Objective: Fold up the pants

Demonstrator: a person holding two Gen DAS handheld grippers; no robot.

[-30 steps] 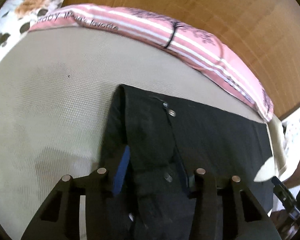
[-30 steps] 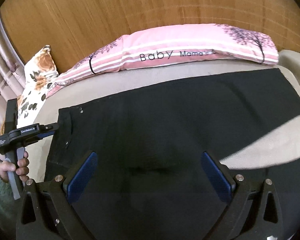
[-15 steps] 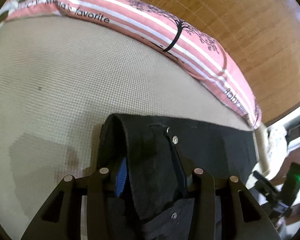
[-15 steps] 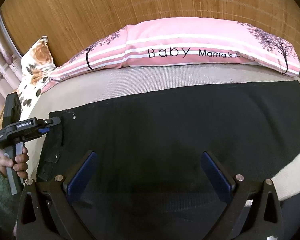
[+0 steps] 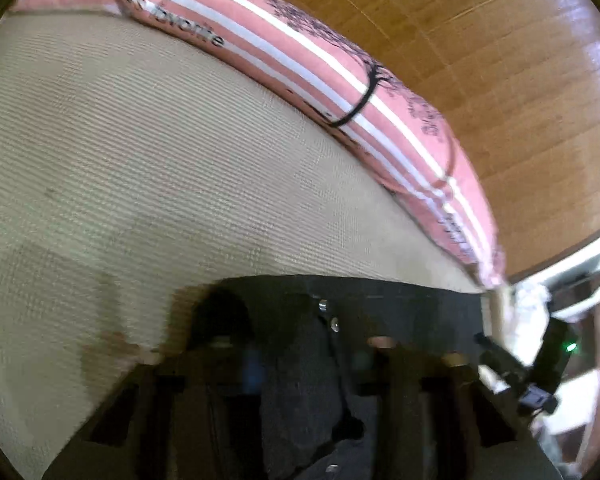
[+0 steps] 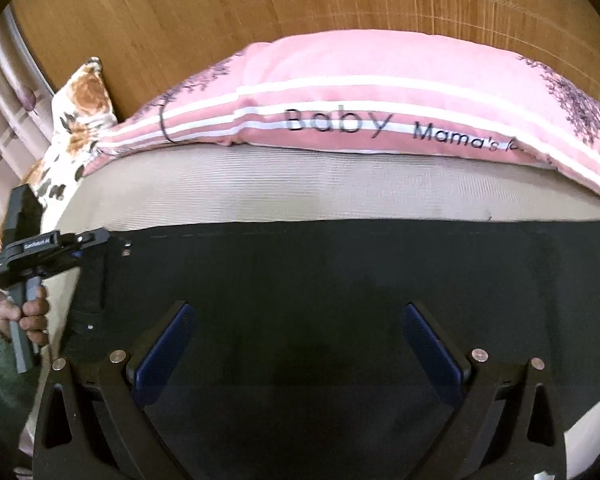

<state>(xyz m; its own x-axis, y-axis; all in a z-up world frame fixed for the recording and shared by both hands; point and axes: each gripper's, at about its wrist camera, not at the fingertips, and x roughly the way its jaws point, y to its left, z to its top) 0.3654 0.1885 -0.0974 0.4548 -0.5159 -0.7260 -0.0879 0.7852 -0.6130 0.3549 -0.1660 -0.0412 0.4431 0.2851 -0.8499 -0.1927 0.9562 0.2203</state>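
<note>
Beige woven bedding [image 6: 300, 184] covers the bed, with a wooden headboard [image 6: 260, 8] rising behind it across the top of both views.

Nearest in the right wrist view, the right gripper [image 6: 300, 344] fills the lower frame, its blue-padded fingers [image 6: 164, 348] spread wide and holding nothing, poised over the pants [image 6: 340, 272]. The black pants lie flat across the middle and lower part of that frame, stretching from the left edge to the right edge, their far edge running straight just below the bare bedding. At the left edge of the frame, the left gripper [image 6: 96, 240] reaches in at the waistband end, its handle held in a hand [image 6: 24, 316] with a green sleeve below it.

In the left wrist view, which is blurred, the left gripper [image 5: 300, 364] sits at the bottom centre with its fingers drawn close on a bunched fold of the pants [image 5: 400, 304], near the metal studs. The rest of the dark cloth runs off toward the lower right.

Beyond the pants, a long pink striped pillow [image 6: 360, 96] printed with "Baby Mama's" lies against the headboard. A floral pillow [image 6: 76, 120] sits at the upper left of the right wrist view, beside the pink one.
</note>
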